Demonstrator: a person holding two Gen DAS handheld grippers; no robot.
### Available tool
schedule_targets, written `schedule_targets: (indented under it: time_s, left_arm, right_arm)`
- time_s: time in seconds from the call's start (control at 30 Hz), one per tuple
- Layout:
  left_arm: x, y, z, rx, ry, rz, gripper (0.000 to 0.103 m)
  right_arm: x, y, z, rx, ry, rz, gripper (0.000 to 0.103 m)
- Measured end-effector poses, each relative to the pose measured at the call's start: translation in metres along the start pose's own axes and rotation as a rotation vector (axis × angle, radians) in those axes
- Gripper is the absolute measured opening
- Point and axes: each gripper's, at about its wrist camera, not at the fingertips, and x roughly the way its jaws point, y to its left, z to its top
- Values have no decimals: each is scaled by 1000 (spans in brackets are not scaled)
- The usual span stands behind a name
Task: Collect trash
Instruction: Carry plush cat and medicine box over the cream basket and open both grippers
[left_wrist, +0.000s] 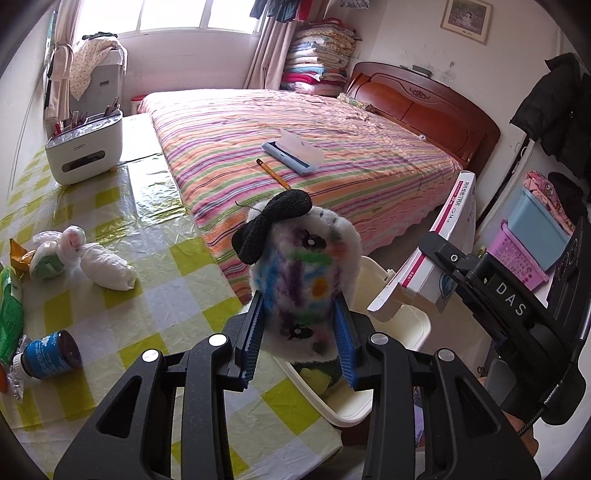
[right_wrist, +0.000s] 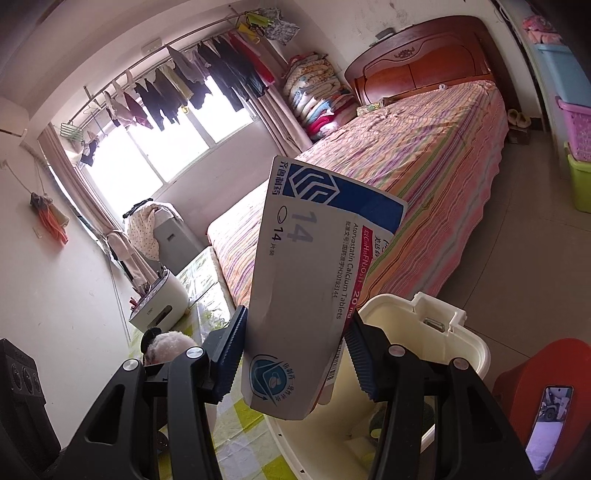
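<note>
My left gripper (left_wrist: 300, 299) is shut on a fluffy white sock (left_wrist: 303, 258) with coloured blotches and a black tip. It hangs over a cream bin (left_wrist: 417, 325) at the table's edge. To the right, my right gripper (left_wrist: 439, 258) holds a white medicine box (left_wrist: 454, 221) with a pink stripe. In the right wrist view my right gripper (right_wrist: 298, 314) is shut on that medicine box (right_wrist: 306, 266), tilted above the open bin (right_wrist: 476, 350). The sock (right_wrist: 168, 345) shows at lower left. Crumpled white bags (left_wrist: 107, 266), a blue-labelled jar (left_wrist: 51, 356) and a green packet (left_wrist: 9, 306) lie on the table.
The checked tablecloth (left_wrist: 177, 273) also carries a white organiser box (left_wrist: 86, 147) at the back. The striped bed (left_wrist: 332, 122) beyond holds a blue pencil case (left_wrist: 291, 151) and a pencil (left_wrist: 273, 172). A red stool (right_wrist: 517, 376) with a phone (right_wrist: 548, 424) stands beside the bin.
</note>
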Motion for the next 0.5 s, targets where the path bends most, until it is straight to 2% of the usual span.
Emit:
schedule_targets:
  time_s: [0.5]
  left_arm:
    - [35, -8, -6, -4, 65, -13, 35]
  right_arm:
    - [4, -8, 4, -11, -2, -74, 52]
